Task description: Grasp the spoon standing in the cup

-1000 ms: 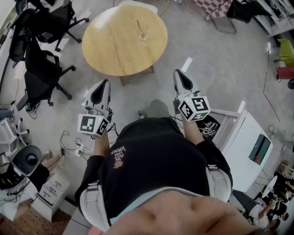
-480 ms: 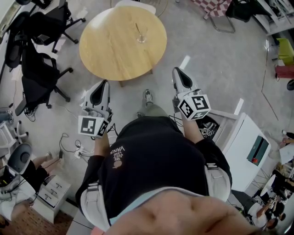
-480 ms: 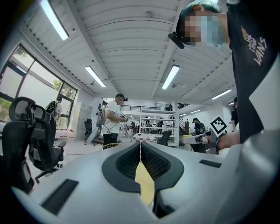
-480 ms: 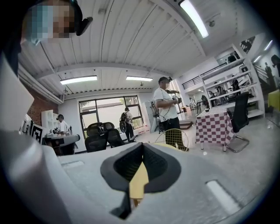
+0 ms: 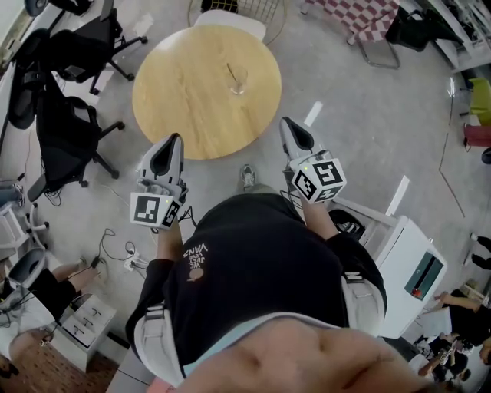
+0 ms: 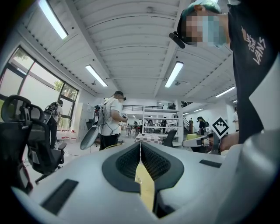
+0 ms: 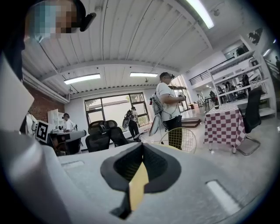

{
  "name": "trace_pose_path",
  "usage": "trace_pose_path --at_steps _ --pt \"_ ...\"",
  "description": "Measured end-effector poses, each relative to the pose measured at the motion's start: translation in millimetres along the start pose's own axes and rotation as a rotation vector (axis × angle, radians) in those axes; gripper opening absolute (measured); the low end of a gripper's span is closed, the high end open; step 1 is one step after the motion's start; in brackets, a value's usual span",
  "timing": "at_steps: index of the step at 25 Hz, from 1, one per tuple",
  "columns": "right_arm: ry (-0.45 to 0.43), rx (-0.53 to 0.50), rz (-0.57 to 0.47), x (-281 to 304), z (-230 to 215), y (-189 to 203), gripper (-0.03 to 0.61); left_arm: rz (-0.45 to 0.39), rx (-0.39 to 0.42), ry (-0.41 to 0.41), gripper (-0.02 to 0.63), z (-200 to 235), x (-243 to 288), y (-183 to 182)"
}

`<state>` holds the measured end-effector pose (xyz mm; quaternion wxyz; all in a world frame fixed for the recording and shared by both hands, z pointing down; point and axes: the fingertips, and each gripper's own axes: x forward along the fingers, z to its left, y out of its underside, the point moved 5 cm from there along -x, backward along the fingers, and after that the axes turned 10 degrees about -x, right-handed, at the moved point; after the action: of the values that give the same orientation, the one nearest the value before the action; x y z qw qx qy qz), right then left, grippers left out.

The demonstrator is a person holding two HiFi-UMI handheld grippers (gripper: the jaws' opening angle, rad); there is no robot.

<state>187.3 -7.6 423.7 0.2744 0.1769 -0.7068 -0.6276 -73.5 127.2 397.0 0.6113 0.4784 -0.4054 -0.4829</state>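
Note:
In the head view a clear glass cup (image 5: 238, 87) stands on the far right part of a round wooden table (image 5: 184, 92), with a thin spoon (image 5: 232, 74) leaning in it. My left gripper (image 5: 176, 139) is held over the floor just short of the table's near edge, its jaws shut and empty. My right gripper (image 5: 287, 123) hangs beside the table's right edge, also shut on nothing. Both are well short of the cup. In the left gripper view (image 6: 140, 146) and the right gripper view (image 7: 141, 146) the jaws meet, and neither view shows cup or spoon.
Black office chairs (image 5: 67, 130) stand left of the table and a white wire chair (image 5: 230, 18) behind it. A checkered table (image 5: 354, 14) is at the back right, a white cabinet (image 5: 410, 265) at the right. A standing person (image 7: 170, 111) and others show in the gripper views.
The person has stepped toward the table, so it lies closer to both grippers. The right gripper has come up beside the table's edge. Both stay shut.

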Motion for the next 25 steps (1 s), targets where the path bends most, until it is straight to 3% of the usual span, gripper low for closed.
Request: trace_pose_path --at_steps 12,25 --pt "-0.086 -0.034 -0.003 72 -54 -17 -0.003 -0.031 0.000 -0.061 0.009 25 70 -6" --pt "-0.123 -0.036 0.006 107 -71 -15 -0.002 -0.025 -0.018 -0.095 0.009 43 93 -1"
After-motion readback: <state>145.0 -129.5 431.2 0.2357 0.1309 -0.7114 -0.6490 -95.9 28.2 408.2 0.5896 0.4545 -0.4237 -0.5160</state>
